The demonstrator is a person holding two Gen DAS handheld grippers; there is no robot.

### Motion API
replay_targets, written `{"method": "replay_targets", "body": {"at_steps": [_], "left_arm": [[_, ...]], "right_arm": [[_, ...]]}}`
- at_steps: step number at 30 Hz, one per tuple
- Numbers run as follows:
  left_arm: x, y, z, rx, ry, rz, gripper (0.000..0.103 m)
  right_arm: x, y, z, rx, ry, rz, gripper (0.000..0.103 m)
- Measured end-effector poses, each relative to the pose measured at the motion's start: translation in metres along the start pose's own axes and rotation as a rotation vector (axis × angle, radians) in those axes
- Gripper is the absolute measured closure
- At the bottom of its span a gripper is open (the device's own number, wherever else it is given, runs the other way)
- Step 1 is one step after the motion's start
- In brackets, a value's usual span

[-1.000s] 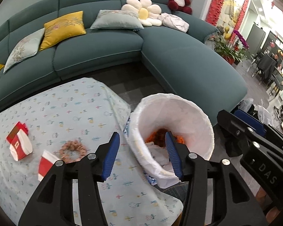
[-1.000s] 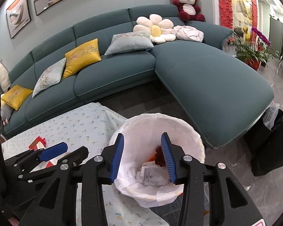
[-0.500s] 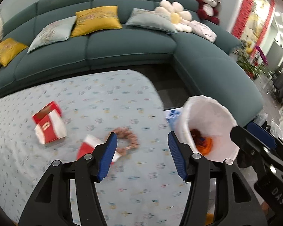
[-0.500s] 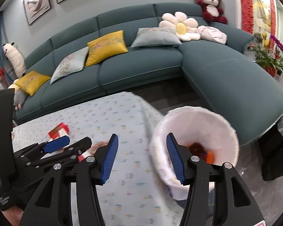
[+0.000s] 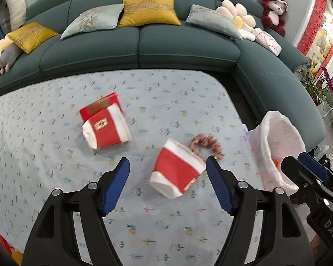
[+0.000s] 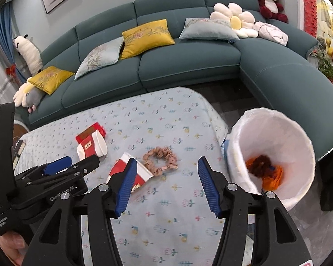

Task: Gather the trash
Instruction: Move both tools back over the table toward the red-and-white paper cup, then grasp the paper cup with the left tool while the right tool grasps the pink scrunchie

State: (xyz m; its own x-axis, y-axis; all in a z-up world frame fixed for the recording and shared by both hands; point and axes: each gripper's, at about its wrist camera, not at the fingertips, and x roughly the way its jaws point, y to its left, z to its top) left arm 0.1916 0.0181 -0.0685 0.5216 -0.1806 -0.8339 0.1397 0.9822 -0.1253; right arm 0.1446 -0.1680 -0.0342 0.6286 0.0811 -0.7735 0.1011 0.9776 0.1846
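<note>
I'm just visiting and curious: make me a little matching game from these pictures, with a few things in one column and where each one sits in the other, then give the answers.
Things:
1. scrunchie
2. orange cloth
3. flower-shaped pillow
4. tipped red and white paper cup

Places:
A. on the sofa
B. between the open left gripper's fingers, on the tablecloth
C. inside the white-lined trash bin
D. on the tablecloth, beside the cup, nearer the bin

Pairs: 1-D, 2-C, 3-A, 4-B
</note>
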Motion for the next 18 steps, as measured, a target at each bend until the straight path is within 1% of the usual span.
{"method": "replay_targets", "body": {"at_steps": [3,7,15,18], "left_arm": [[0.01,0.006,-0.005,-0.006,0.025,0.0,0.031],[0.028,0.007,-0.014,0.002,0.059,0.0,0.029],[0.08,0.007,-0.026,-0.022,0.164,-0.016,0.029],[0.093,0.004,-0.025,-0.016,0.183,-0.028,0.029]], "right_arm": [[0.01,0.003,-0.005,0.004,0.016,-0.003,0.047],[0.025,0.001,-0.01,0.013,0.038,-0.009,0.047],[0.055,-0.01,-0.015,0.019,0.083,-0.032,0.047],[0.064,-0.014,-0.015,0.023,0.095,-0.037,0.047]]}}
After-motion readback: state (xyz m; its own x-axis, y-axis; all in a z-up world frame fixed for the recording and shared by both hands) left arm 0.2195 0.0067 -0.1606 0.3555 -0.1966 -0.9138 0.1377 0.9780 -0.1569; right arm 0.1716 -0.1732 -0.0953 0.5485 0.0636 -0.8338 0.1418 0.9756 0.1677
